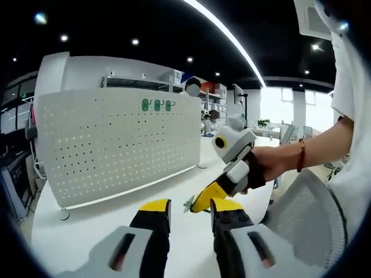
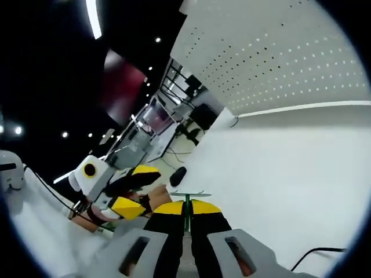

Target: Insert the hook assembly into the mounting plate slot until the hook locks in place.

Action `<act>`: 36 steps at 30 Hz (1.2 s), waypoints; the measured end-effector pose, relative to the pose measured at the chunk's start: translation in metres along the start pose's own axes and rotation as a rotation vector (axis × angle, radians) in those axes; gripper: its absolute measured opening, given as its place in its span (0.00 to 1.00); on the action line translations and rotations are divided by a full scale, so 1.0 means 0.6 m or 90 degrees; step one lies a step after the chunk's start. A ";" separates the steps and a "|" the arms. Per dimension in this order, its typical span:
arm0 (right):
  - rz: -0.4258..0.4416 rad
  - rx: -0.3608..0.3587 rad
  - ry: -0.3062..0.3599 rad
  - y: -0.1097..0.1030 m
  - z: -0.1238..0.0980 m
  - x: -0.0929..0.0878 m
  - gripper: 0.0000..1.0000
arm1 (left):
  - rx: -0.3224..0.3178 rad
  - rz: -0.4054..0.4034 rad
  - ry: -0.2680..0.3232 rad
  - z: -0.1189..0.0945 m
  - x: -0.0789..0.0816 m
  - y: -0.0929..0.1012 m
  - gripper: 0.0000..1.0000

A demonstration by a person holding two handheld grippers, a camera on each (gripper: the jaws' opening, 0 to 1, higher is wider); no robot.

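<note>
Office-type room, dark ceiling with spot lights and a light strip; white surface (image 1: pixel 191 231) below both grippers. Right gripper (image 2: pixel 186 207): fingers together, clamped on a thin green hook assembly (image 2: pixel 188 200), its stem pinched between the yellow tips and a flat crossbar just past them. Left gripper view shows the same piece poking from the right gripper's tip as a small green end (image 1: pixel 189 203), above the surface. Left gripper (image 1: pixel 191 208): fingers apart, nothing between them. White perforated mounting plate (image 1: pixel 116 145) stands upright on the surface beyond, well apart from the hook. Three green hooks (image 1: pixel 157 105) sit near its top edge. Mesh chair back (image 1: pixel 304 214) at right.
</note>
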State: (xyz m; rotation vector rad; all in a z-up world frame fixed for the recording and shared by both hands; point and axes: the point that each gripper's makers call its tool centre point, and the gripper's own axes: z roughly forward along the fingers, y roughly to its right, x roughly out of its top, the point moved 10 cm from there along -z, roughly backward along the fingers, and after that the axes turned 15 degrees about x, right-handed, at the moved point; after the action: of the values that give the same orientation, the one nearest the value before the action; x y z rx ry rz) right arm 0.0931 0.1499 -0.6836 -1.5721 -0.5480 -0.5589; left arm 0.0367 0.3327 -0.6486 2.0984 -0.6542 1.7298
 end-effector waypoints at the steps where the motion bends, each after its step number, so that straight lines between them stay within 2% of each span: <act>1: 0.000 0.003 0.001 -0.004 0.001 -0.001 0.01 | 0.000 0.003 0.001 0.001 0.000 0.000 0.26; 9: 0.018 0.072 0.007 -0.017 0.008 -0.007 0.01 | -0.021 0.004 -0.006 0.003 -0.001 0.001 0.13; 15: 0.037 0.096 0.017 -0.020 0.010 -0.009 0.01 | -0.034 0.011 -0.014 0.000 -0.006 0.006 0.05; 21: 0.056 0.102 0.007 -0.018 0.011 -0.013 0.01 | -0.038 0.022 -0.009 -0.003 -0.008 0.008 0.04; 24: 0.060 0.108 0.000 -0.017 0.011 -0.015 0.02 | -0.043 0.043 -0.012 -0.005 -0.007 0.010 0.04; 30: 0.042 0.116 0.019 -0.020 0.012 -0.015 0.04 | -0.032 0.074 -0.010 -0.007 -0.001 0.008 0.02; 36: -0.002 0.094 0.007 -0.022 0.010 -0.012 0.06 | -0.025 0.080 -0.019 -0.007 -0.001 0.006 0.02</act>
State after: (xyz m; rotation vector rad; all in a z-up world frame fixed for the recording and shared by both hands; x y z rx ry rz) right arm 0.0794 0.1566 -0.6785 -1.4282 -0.5703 -0.5178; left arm 0.0314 0.3320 -0.6487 2.1011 -0.8391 1.7390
